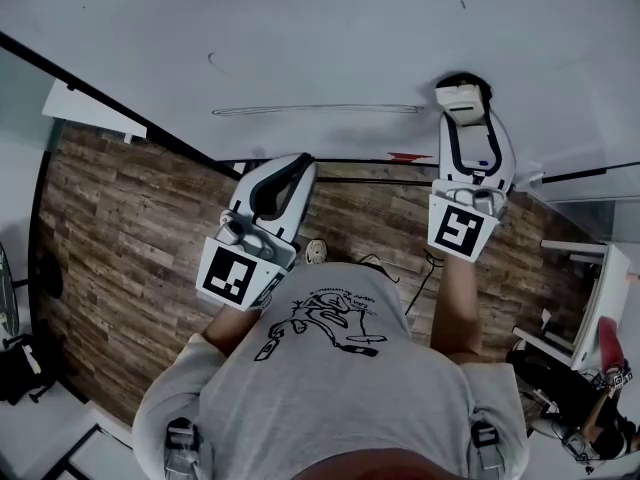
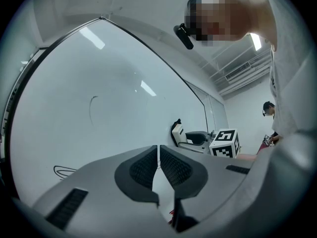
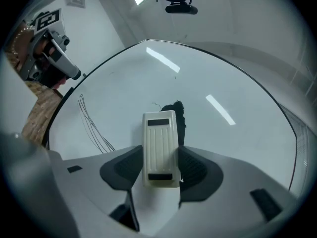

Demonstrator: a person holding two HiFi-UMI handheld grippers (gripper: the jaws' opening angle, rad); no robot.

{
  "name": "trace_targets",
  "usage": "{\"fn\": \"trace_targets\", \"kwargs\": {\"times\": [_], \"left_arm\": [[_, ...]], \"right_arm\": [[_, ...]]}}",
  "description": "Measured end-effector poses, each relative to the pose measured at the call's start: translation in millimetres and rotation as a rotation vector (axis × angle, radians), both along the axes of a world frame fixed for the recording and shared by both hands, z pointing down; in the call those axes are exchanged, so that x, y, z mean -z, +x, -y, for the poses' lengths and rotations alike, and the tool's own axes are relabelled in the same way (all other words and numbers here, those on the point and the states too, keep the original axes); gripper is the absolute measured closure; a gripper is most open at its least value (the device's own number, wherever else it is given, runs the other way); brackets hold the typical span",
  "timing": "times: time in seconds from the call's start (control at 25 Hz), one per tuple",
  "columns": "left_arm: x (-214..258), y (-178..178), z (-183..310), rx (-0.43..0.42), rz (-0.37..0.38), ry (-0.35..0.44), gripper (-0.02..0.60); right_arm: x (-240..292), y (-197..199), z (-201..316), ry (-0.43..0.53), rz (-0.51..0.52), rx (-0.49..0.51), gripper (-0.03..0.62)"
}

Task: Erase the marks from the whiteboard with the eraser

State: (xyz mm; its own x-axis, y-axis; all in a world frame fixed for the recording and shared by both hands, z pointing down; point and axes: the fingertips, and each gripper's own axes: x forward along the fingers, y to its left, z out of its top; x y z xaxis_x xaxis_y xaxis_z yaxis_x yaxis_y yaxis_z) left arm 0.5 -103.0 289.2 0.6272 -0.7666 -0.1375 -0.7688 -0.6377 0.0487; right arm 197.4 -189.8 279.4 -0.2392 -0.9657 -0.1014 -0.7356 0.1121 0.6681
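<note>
One long looped mark is noted low on the whiteboard, its axis along the lower edge, leftward of the eraser. Eraser is clamped by right gripper, the nearer one. Left gripper jaws are pressed together, empty.

Left tongs closed, empty; whiteboard ahead bears thin marks.

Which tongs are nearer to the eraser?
Right. The right tongs grip the eraser between their jaws; the left tongs, shut and empty, are apart, to its left.
</note>
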Motion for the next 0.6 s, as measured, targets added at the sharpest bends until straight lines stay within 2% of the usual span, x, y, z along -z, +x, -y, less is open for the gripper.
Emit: {"fn": "trace_targets", "kwargs": {"times": [0.6], "left_arm": [[-9.0, 1.3, 12.7, -0.051, 0.003, -0.018, 0.549]], "right_arm": [[-8.8, -6.3, 2.1, 0.028, -0.016, -0.049, 0.365]]}}
